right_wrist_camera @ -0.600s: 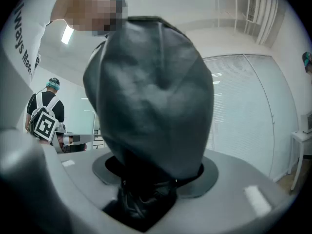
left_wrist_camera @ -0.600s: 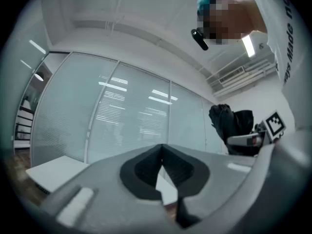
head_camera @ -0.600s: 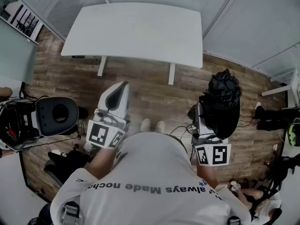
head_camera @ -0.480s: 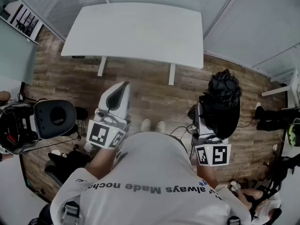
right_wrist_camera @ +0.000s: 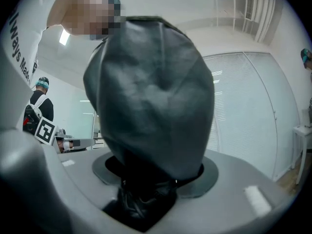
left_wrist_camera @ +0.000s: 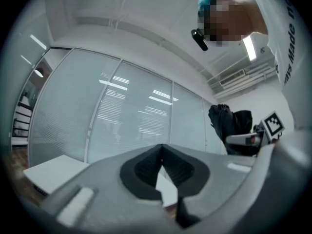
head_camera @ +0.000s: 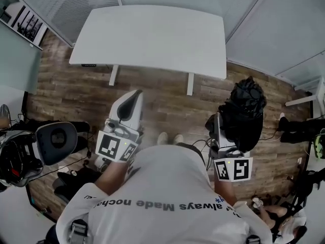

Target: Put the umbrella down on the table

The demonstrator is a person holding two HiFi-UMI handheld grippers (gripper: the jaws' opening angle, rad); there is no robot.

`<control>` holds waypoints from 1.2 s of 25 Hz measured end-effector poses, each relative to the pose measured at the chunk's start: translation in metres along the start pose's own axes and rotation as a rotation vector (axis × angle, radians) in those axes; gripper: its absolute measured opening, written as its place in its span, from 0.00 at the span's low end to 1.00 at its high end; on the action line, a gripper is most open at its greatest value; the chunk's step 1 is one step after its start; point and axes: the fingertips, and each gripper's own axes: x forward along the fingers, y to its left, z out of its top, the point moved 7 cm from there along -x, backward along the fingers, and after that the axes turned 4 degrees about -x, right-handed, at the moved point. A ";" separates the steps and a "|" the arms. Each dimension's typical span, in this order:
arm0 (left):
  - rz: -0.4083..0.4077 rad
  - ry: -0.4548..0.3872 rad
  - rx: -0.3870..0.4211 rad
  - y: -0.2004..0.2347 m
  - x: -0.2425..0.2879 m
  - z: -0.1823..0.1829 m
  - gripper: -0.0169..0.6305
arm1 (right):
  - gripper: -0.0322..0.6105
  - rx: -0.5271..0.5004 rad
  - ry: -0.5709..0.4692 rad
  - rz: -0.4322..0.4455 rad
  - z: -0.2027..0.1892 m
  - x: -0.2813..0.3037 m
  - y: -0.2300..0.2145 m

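The umbrella [head_camera: 246,111] is black, folded and bunched, and it stands up from my right gripper [head_camera: 217,126], which is shut on its lower part. In the right gripper view the umbrella [right_wrist_camera: 151,111] fills the middle and hides the jaws' inner faces at my right gripper [right_wrist_camera: 146,182]. My left gripper [head_camera: 129,99] is held level at the left with its jaws shut and nothing between them [left_wrist_camera: 163,168]. From the left gripper view the umbrella [left_wrist_camera: 231,126] shows at the right. The white table [head_camera: 152,34] stands ahead of both grippers, well beyond them, with a bare top.
Wood-plank floor lies between me and the table. A black round seat [head_camera: 57,141] and dark gear with cables sit at the left. Another person's legs [head_camera: 299,126] and bags are at the right edge. Glass walls with blinds [left_wrist_camera: 122,116] stand behind the table.
The whole head view has slid down a little, so the table sits lower in frame. The black seat at the left has moved down and left. Both grippers keep their hold and pose.
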 end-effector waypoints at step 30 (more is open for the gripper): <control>0.024 0.039 -0.019 0.043 0.276 -0.040 0.03 | 0.45 0.034 0.032 0.005 -0.037 0.194 -0.208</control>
